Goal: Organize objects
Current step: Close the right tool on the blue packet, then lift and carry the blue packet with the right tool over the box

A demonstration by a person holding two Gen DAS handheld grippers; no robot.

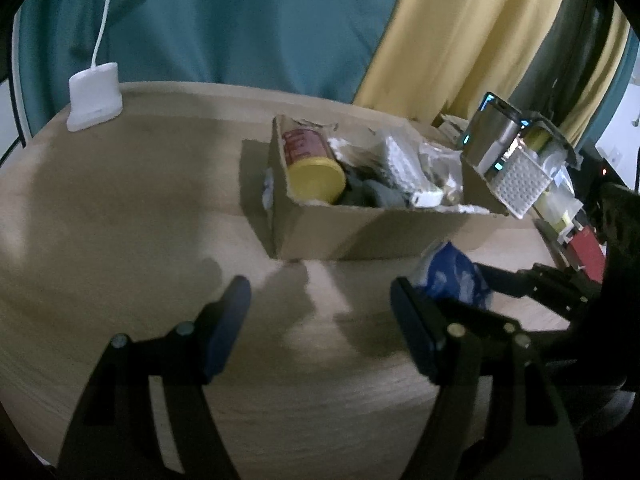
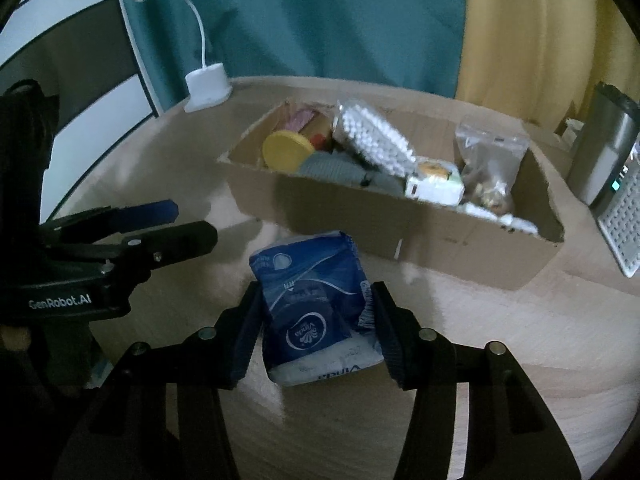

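The blue tissue pack (image 2: pixel 316 312) sat squeezed between the two pads of the right gripper (image 2: pixel 316 334), its wrapper dented where they pressed, so that gripper was clamped on it. It hung in front of the near wall of the cardboard box (image 2: pixel 460 248), apart from it. The left gripper (image 1: pixel 320 320) stood with its jaws apart and nothing between them, over bare wood of the table (image 1: pixel 120 220); in the left wrist view the pack (image 1: pixel 452 276) showed just beyond its right-hand finger.

The wrapper read "Vinda" on an oval logo and again along its lower edge. The left gripper's body bore "GenRobot.AI".

The box was crowded: a jar with a yellow lid (image 2: pixel 286 150), a white blister sheet (image 2: pixel 376 138), a clear zip bag (image 2: pixel 490 160). A white lamp base (image 2: pixel 208 86) stood by the table's far edge, a metal grater (image 2: pixel 622 220) to the box's right. Open tabletop lay left of the box.
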